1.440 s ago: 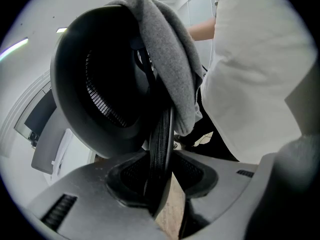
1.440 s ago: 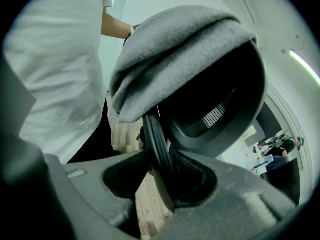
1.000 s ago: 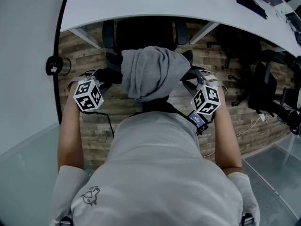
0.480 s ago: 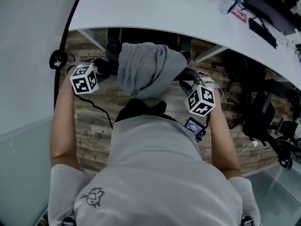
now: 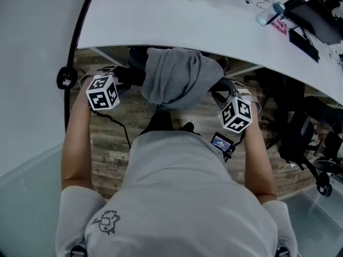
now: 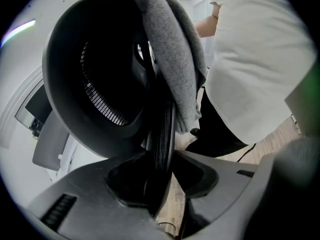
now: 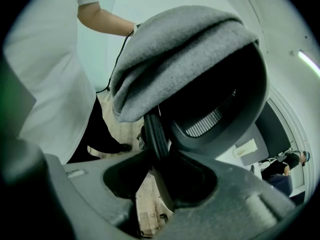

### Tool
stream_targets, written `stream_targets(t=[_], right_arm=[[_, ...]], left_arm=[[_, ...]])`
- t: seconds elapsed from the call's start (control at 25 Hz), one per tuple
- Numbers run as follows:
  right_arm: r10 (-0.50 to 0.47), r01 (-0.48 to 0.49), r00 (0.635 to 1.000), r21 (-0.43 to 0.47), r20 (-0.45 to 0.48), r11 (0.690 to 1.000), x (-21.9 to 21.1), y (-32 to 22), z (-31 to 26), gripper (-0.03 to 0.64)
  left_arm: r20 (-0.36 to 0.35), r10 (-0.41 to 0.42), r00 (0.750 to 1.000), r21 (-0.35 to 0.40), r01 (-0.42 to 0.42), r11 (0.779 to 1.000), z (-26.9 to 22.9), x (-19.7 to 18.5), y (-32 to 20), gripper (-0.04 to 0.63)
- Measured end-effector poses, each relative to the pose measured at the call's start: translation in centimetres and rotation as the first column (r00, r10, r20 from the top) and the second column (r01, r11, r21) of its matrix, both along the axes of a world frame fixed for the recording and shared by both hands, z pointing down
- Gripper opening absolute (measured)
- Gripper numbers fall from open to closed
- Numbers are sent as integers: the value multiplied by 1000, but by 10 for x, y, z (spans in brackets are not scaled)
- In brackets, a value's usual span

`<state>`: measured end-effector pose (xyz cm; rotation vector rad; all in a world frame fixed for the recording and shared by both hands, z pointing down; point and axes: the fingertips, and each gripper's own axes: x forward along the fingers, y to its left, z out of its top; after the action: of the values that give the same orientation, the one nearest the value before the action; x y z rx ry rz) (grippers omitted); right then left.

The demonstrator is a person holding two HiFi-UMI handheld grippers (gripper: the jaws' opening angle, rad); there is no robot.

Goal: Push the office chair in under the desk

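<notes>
**Item 1, office chair** (image 6: pixel 95 79): its seat is hidden under the desk (image 5: pixel 214 20). The backrest stands at the desk's near edge, with a grey garment (image 5: pixel 177 76) draped over its top.

**Item 2, your left gripper** (image 6: pixel 159 176): the jaws are clamped on the backrest's left rim.

**Item 3, your right gripper** (image 7: pixel 160 176): the jaws are clamped on the backrest's right rim.

**Bearing:** the chair lies straight beyond your fingers, toward the far side. The backrest's width runs left to right between your 2 grips, and neither hand is nearer.

**Judgement:** push evenly with both hands toward the desk to keep the chair square. A harder push on 1 side would likely swivel it.
</notes>
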<state>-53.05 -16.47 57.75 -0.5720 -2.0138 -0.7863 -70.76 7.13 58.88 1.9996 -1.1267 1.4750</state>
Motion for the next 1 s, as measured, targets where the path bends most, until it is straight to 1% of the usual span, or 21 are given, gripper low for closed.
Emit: stream_targets(t=[0.12, 0.28, 0.56, 0.68, 0.84, 1.0], right_arm=[[21, -21, 1000, 2, 2, 1000, -27, -12, -2, 147], [47, -47, 999, 1, -1, 999, -60, -26, -3, 149], [97, -97, 995, 1, 0, 995, -99, -48, -1, 152], [110, -110, 994, -1, -7, 994, -107, -55, 0, 154], [104, -104, 994, -6, -18, 995, -108, -60, 0, 155], [99, -99, 995, -3, -16, 995, -107, -60, 0, 155]], left_arm=[[-1, 17, 1000, 15, -17, 1000, -2, -30, -14, 140], [-2, 29, 1000, 17, -29, 999, -3, -65, -30, 140], [3, 46, 999, 26, -46, 999, -1, -109, -56, 140], [1, 52, 999, 28, -52, 998, -1, -117, -64, 140], [-11, 55, 998, 32, -55, 998, -1, -116, -67, 140], [0, 61, 998, 44, -61, 997, -2, -117, -68, 140]])
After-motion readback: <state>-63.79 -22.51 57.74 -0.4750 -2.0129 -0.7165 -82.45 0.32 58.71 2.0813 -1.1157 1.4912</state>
